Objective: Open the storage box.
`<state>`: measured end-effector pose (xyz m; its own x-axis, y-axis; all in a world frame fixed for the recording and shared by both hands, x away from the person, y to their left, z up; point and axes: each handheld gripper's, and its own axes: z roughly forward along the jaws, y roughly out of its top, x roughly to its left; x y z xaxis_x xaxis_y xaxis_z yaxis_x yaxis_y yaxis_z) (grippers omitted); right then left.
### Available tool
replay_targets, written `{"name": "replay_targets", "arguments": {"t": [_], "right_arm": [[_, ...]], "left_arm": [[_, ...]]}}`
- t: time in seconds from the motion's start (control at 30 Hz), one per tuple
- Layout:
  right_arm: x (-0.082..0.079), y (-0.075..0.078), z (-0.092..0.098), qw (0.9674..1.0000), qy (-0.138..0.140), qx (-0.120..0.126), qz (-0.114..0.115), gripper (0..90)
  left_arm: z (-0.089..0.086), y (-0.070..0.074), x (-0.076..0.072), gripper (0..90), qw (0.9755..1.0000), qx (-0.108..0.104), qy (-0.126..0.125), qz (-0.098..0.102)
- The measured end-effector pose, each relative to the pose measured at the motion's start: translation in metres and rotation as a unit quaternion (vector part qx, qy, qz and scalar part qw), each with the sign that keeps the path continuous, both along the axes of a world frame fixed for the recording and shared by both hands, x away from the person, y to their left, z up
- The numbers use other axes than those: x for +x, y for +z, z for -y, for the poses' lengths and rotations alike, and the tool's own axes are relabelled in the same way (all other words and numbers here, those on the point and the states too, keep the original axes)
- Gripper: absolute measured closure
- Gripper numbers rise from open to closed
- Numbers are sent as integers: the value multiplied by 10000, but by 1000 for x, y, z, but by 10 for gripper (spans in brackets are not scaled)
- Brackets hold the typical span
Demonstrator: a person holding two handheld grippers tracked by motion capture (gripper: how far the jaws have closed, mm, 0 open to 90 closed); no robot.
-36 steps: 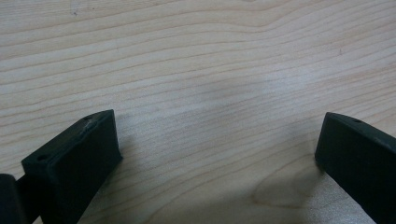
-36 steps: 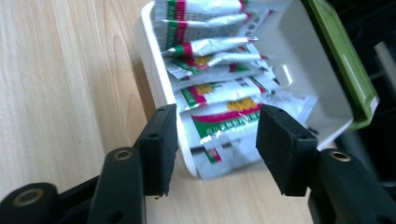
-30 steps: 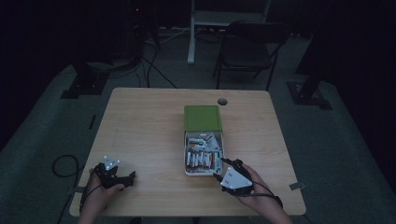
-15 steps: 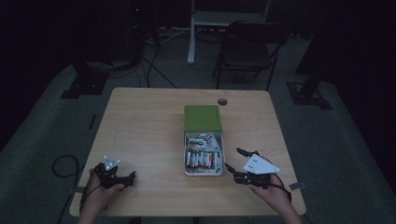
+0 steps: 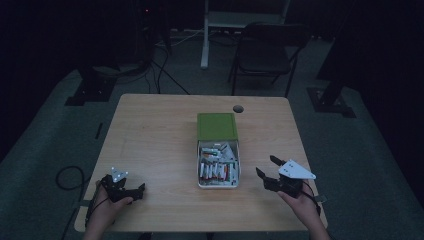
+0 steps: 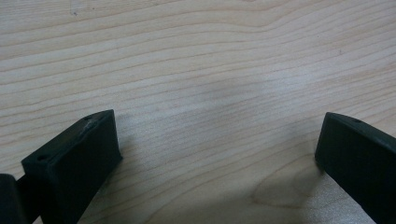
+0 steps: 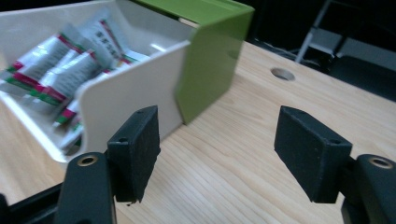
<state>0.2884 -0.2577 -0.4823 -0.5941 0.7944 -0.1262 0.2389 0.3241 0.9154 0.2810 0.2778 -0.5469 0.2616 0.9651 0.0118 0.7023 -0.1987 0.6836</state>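
Left gripper (image 5: 131,191) sits at the near-left corner of the table (image 5: 150,145), jaws spread wide over bare wood with nothing between them. Mid-table is the white box (image 5: 219,184) of sachets (image 5: 216,169) (green sliding lid (image 5: 216,126) pushed halfway back, far end covered). Right gripper (image 5: 265,167) is just beside the box's near-right corner, apart from it, jaws have just been opening and now stand spread, empty.
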Motion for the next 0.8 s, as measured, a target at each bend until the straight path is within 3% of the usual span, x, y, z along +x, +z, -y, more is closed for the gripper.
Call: {"name": "replay_targets", "arguments": {"t": [0.1, 0.43, 0.53, 0.63, 0.8], "right_arm": [[2, -4, 6, 9995, -161, 211, -178, 260], [10, -18, 26, 9953, -752, 254, -551, 225], [13, -24, 32, 9923, -992, 218, -706, 205], [16, -29, 38, 9869, -1304, 60, -947, 184], [19, -37, 46, 9802, -1544, 65, -1235, 178]], "left_arm": [[0, 0, 0, 4, 10000, 0, 2, 2], [0, 0, 0, 4, 10000, -1, 3, 2], [0, 0, 0, 4, 10000, -1, 2, 0], [0, 0, 0, 4, 10000, -1, 3, 0], [0, 0, 0, 4, 10000, 0, 3, 1]]}}
